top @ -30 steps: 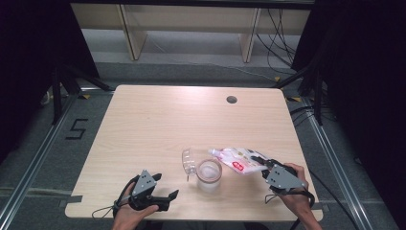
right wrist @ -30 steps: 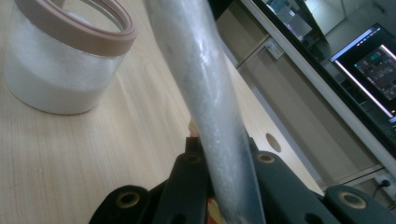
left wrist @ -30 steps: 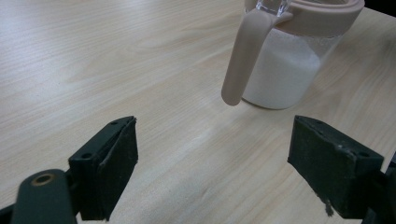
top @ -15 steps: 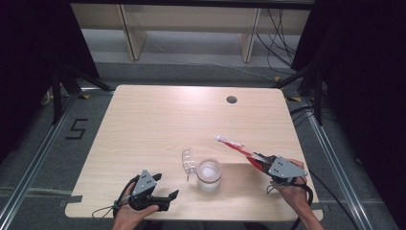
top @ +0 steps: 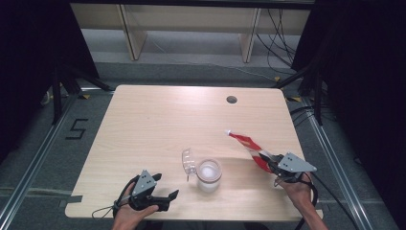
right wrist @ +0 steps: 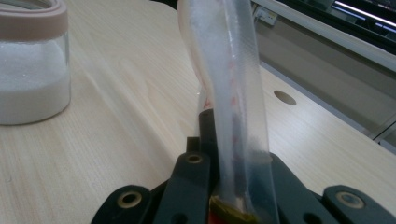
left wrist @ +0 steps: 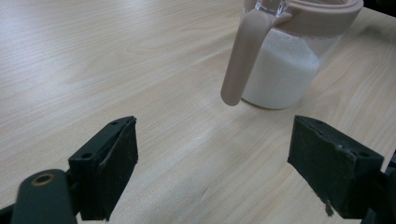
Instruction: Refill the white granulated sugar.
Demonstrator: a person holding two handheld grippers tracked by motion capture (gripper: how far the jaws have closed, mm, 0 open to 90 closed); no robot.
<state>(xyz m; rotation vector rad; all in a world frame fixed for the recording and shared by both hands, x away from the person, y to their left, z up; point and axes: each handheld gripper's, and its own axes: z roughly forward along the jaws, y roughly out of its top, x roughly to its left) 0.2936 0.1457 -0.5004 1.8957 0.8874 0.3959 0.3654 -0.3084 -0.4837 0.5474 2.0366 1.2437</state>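
A glass jar (top: 209, 175) half full of white grains stands near the table's front middle, its pinkish lid (top: 188, 163) flipped open to the left. My right gripper (top: 272, 164) hangs to the jar's right, shut on the lower end of a red and white plastic bag (top: 245, 143) that slants up and away to the left. In the right gripper view the clear bag (right wrist: 229, 93) rises from between the closed jaws, with the jar (right wrist: 30, 65) off to the left. My left gripper (top: 167, 196) rests at the front left, open and empty. The left gripper view has the jar (left wrist: 285, 60) just ahead.
A round cable hole (top: 231, 99) sits near the wooden table's (top: 158, 120) far right edge. A floor mark "5" (top: 76, 128) lies to the left. Shelving and cables stand behind the table, with dark curtains at both sides.
My right gripper has drawn the bag rightward and lower, away from the jar's mouth. The bag has turned from lying flat over the jar to standing edge-on. The left gripper stayed still.
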